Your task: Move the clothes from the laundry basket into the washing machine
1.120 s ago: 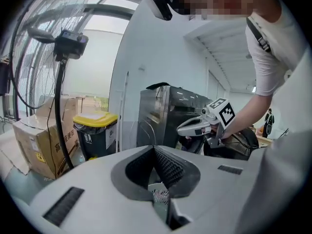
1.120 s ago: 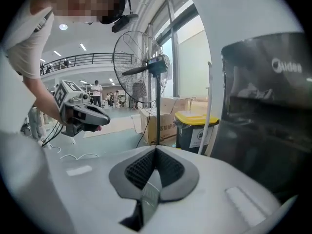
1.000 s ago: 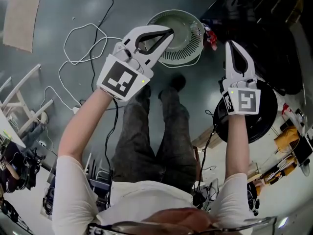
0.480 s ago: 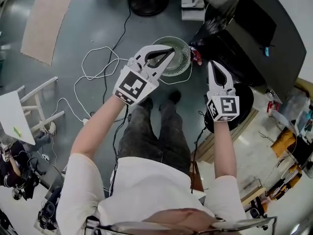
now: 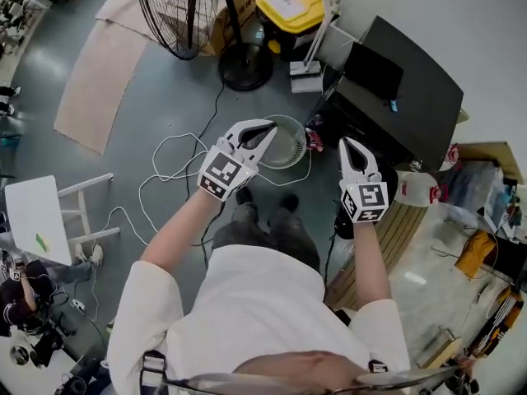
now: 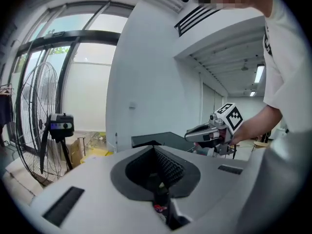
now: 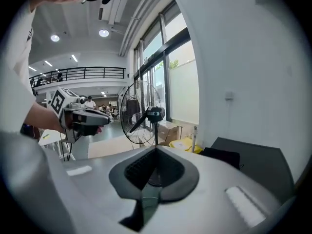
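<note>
Most of the scene is bare grey floor point(image 5: 140, 122), seen from above a person point(image 5: 255, 303) in a white shirt who stands with both arms held out. Against the wall at the right sits a dark, box-shaped machine point(image 5: 408, 97), by all appearances the washing machine; its inside cannot be seen from here. A tall floor fan point(image 5: 173, 11) and a tan mat point(image 5: 90, 81) fill the far side of the room, with a yellow-lidded bin point(image 5: 290, 2) near the fan's base and a white cable point(image 5: 169, 159) looping over the floor. Just beyond the person's shoes point(image 5: 290, 202) stands the round, pale laundry basket point(image 5: 292, 142), close to the machine. What shows of its inside looks empty, though one edge is covered. The left hand-held gripper point(image 5: 268, 127) hovers above that basket and the right hand-held gripper point(image 5: 347, 142) above the gap between basket and machine. Both point outward, jaws pressed together with nothing between them. No clothes appear in any view, so they are presumably already in the machine, and the transfer looks finished or nearly so. One small red thing point(image 5: 314, 141) lies on the floor just beside the basket's right rim; too small to tell if it is a garment, it may be the last item left to load.
</note>
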`<state>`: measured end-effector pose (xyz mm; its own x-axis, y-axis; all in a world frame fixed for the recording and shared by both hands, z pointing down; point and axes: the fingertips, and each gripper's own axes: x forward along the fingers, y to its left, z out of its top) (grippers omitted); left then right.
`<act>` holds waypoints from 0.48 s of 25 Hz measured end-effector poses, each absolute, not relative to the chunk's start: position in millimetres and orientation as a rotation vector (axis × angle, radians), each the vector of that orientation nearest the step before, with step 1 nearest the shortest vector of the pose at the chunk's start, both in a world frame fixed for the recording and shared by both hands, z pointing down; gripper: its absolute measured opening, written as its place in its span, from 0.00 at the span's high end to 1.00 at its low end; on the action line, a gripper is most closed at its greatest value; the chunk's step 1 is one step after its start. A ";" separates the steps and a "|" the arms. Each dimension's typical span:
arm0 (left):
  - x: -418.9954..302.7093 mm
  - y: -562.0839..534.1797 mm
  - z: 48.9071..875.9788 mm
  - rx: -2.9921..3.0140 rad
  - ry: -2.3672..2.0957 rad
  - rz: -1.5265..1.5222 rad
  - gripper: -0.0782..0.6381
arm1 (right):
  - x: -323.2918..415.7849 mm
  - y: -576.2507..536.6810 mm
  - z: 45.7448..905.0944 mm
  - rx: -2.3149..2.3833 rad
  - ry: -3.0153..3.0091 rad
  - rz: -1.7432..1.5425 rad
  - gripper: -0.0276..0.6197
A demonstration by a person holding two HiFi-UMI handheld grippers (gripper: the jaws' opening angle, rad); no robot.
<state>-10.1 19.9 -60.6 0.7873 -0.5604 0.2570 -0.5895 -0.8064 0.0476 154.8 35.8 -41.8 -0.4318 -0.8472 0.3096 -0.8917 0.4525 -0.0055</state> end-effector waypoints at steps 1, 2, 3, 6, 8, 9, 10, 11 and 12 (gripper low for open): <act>-13.1 21.6 -72.4 2.861 -0.925 0.339 0.88 | 157.7 39.8 -53.6 1.507 -2.444 0.232 0.94; -16.4 22.1 -82.8 2.868 -0.931 0.331 0.88 | 160.5 42.9 -64.4 1.515 -2.442 0.216 0.94; -19.7 21.9 -92.2 2.874 -0.938 0.326 0.88 | 163.2 45.3 -74.4 1.522 -2.439 0.197 0.94; -25.6 23.5 -119.0 2.891 -0.952 0.305 0.88 | 171.7 53.6 -103.5 1.544 -2.434 0.153 0.94; -27.5 26.5 -137.2 2.909 -0.957 0.291 0.88 | 177.0 59.0 -124.8 1.563 -2.435 0.122 0.94; -28.3 27.4 -145.7 2.918 -0.960 0.283 0.88 | 179.6 60.8 -135.1 1.576 -2.436 0.108 0.94; -29.1 27.7 -153.3 2.925 -0.963 0.273 0.88 | 182.4 62.0 -144.6 1.590 -2.438 0.096 0.94; -29.7 27.8 -160.0 2.931 -0.967 0.262 0.88 | 185.6 63.0 -153.2 1.605 -2.440 0.085 0.94; -30.2 27.9 -165.9 2.934 -0.970 0.250 0.88 | 188.8 64.1 -160.8 1.619 -2.441 0.077 0.94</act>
<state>-30.2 27.9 -165.9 0.7913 -0.5887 0.1655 -0.5953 -0.8034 -0.0112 188.8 64.1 -160.8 -0.3737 -0.9050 0.2033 -0.9159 0.3946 0.0729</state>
